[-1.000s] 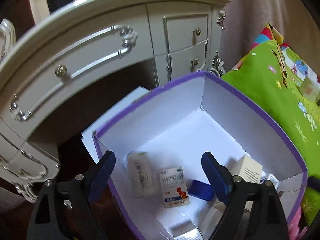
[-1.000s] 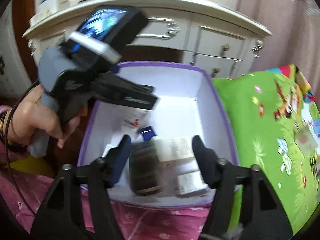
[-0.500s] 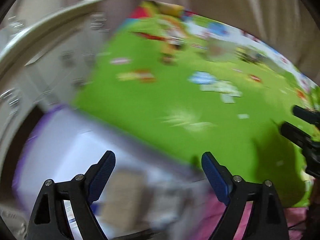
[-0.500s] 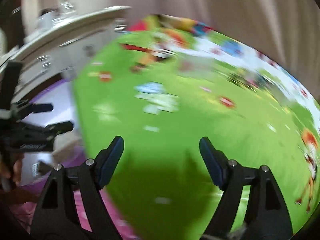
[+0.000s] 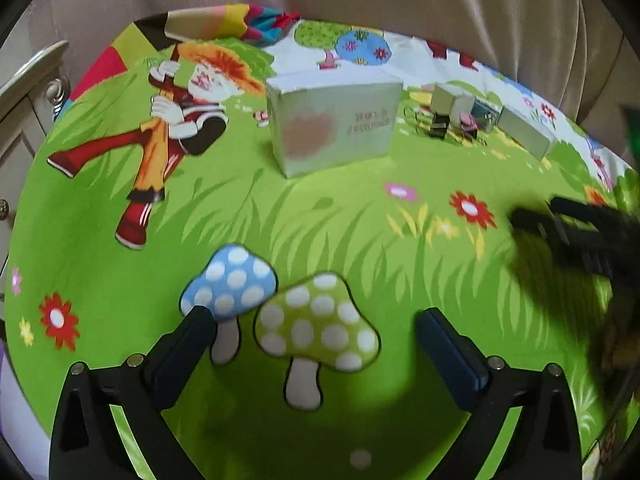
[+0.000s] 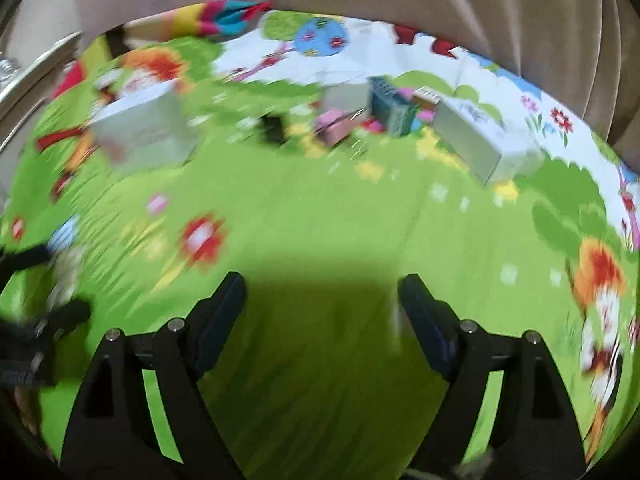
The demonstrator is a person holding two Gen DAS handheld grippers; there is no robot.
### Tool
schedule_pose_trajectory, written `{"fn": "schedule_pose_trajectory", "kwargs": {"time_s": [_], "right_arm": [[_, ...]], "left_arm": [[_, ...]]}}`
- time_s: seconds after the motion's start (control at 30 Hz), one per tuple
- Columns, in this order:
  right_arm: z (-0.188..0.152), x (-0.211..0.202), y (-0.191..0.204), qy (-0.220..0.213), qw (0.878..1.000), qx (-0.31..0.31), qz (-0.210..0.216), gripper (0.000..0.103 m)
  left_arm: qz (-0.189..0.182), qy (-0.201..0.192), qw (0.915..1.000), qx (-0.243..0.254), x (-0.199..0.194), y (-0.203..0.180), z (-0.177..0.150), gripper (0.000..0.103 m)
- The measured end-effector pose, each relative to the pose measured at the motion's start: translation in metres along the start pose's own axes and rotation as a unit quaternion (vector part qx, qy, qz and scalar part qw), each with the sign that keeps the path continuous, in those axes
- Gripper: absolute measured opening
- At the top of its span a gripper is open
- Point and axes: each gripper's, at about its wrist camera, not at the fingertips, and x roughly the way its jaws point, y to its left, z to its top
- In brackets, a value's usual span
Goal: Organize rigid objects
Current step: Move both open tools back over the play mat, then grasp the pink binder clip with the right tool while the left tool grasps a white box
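Black tongs (image 5: 316,322); dark-blue pads (image 5: 448,344); silver screws.

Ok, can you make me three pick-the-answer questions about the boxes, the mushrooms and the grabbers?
1. Where is the big pale box?
A. on the green cartoon cloth
B. between the jaws
C. on the curtain

2. What colour is the spotted mushroom picture beside the green one?
A. red
B. blue
C. purple

3. What is the left gripper holding?
A. a box
B. a clip
C. nothing

Answers: 1 A, it stands on the cloth beyond the jaws. 2 B, a blue cap with white dots. 3 C, its jaws stand wide over bare cloth.
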Motion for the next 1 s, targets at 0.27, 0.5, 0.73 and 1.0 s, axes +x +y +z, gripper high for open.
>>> {"fn": "schedule_pose_trajectory", "kwargs": {"time_s": [0.27, 0.5, 0.73, 1.0], "right_arm": [[0.071, 0.056, -0.009, 0.003, 1.0, 0.016, -0.012, 0.083], [0.083, 0.064, -0.003, -0.005, 1.0, -0.009, 0.01, 0.039], [0.002, 0.0, -0.01, -0.013, 0.999, -0.029, 0.029, 0.039], [-0.046, -0.038, -0.002, -0.017, 0.999, -0.041, 0.014, 0.039]], "left_arm": [[0.001, -0.001, 1.0, -0.002, 0.001, 0.0, 0.001, 0.103], [-0.004, 0.001, 1.0, 0.006, 0.0, 0.001, 0.001, 0.103], [-0.045, 0.022, 0.996, 0.074, 0.019, 0.014, 0.029, 0.103], [-0.096, 0.021, 0.966, 0.239, 0.071, 0.011, 0.109, 0.103]]}}
